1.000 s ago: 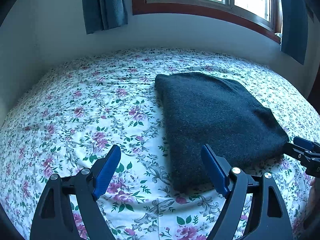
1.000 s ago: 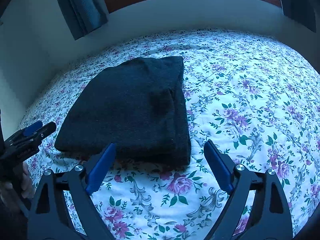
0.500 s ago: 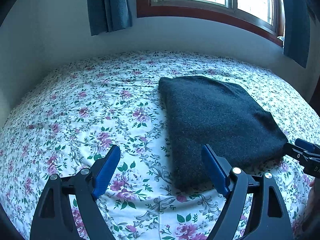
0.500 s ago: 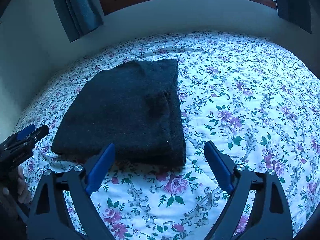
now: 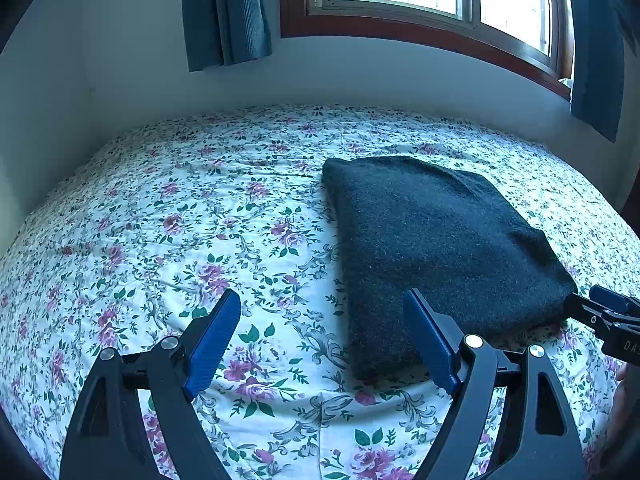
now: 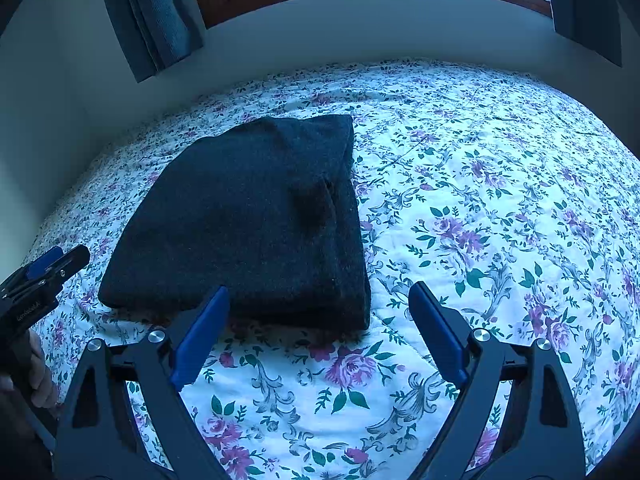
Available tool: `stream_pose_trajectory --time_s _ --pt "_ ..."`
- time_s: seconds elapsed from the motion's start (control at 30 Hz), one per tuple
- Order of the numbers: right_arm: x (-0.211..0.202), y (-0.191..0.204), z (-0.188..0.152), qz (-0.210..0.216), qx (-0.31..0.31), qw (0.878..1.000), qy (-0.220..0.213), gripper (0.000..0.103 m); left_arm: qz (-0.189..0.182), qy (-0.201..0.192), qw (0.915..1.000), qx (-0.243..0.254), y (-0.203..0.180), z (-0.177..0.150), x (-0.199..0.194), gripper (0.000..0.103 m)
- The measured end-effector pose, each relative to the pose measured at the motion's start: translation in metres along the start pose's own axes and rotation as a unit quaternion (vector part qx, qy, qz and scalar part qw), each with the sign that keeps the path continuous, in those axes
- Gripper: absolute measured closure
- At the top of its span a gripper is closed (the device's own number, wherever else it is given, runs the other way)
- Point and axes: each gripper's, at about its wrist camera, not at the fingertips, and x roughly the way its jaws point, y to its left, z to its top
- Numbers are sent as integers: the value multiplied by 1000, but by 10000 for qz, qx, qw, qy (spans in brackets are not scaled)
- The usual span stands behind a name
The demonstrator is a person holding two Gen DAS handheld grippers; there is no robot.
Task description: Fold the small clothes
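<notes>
- Bedsheet (image 5: 248, 216) with purple flowers and green leaves is covering the bed, running back to a pale wall under a wood-framed window (image 5: 420, 8) flanked by blue curtains (image 5: 224, 12).
- Dark folded garment (image 5: 432, 240) is lying flat on that sheet as a tidy, thick rectangle (layered edges are showing on its right side in your right wrist view), sitting between your two tools.
- Your left gripper (image 5: 324, 336) is hovering over bare sheet, jaws spread wide and gripping nothing; its right blue pad (image 5: 430, 340) is overlapping the garment's near left corner in the view, and contact is unclear.
- Your right gripper (image 6: 320, 332) is hanging just in front of the garment's near edge, jaws likewise released, with its left pad (image 6: 200, 336) overlapping that edge.
- Your fingers (image 6: 40, 376) are wrapping the left tool's handle.
</notes>
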Motion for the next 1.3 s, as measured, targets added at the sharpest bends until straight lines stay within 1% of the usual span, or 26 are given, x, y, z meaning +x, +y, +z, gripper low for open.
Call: stream_pose_trajectory --time_s 0.63,0.83,1.3 --pt "3 0 -1 -4 -5 10000 46 13 61 7 10000 -57 1 0 1 21" --pt "3 0 -1 2 -8 10000 43 13 133 -14 9999 -84 1 -1 0 21" --pt "3 0 -2 -3 -6 10000 50 13 143 16 9998 -157 0 -4 0 21"
